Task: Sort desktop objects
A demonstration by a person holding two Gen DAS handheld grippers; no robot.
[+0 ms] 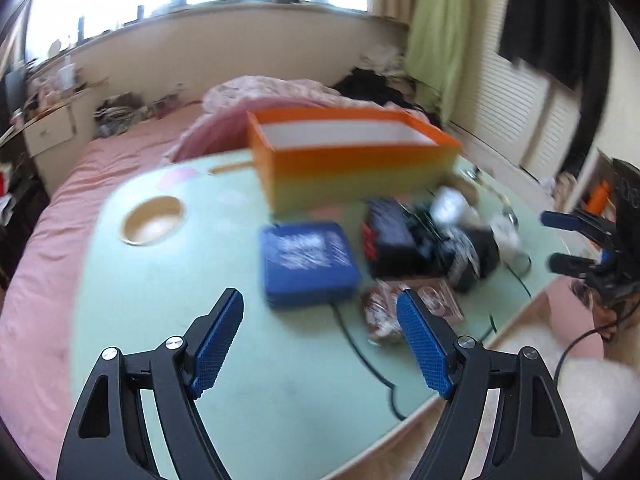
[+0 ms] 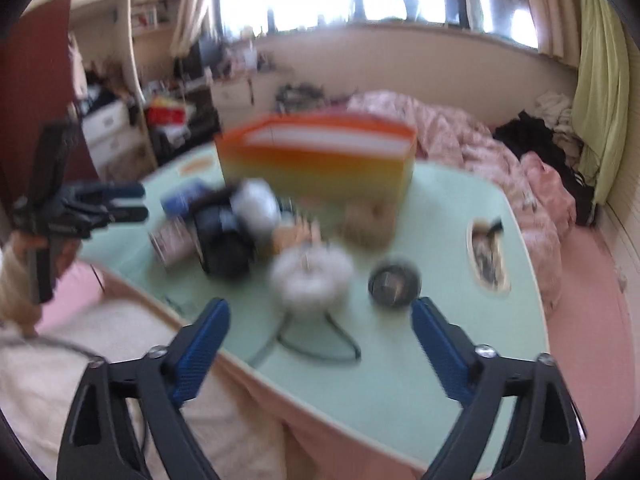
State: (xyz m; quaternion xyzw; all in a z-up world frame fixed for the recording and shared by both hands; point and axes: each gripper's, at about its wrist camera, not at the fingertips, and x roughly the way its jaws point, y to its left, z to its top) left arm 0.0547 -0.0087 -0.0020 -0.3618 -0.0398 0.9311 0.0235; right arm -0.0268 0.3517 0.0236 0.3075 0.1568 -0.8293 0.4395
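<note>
A mint-green lap table (image 1: 160,320) carries an open orange box (image 1: 352,168) at its far side. In front of the box lie a blue flat case (image 1: 306,262), a black box with red marks (image 1: 390,240), a dark pouch (image 2: 224,240), a brown packet (image 1: 384,312), a white fluffy item (image 2: 312,276) and a round black object (image 2: 394,282). My left gripper (image 1: 318,294) hovers open just short of the blue case, holding nothing. My right gripper (image 2: 320,304) stands open near the table's front edge, close to the fluffy item, also holding nothing. Both views are blurred.
The table rests on a pink bed (image 1: 48,280) with a rumpled quilt (image 2: 460,132) behind the box. A black cable (image 1: 360,352) runs across the table's near part. A round recess (image 1: 154,220) sits at one corner, an oval one (image 2: 488,256) holds dark bits. White fleece (image 1: 580,392) lies in front.
</note>
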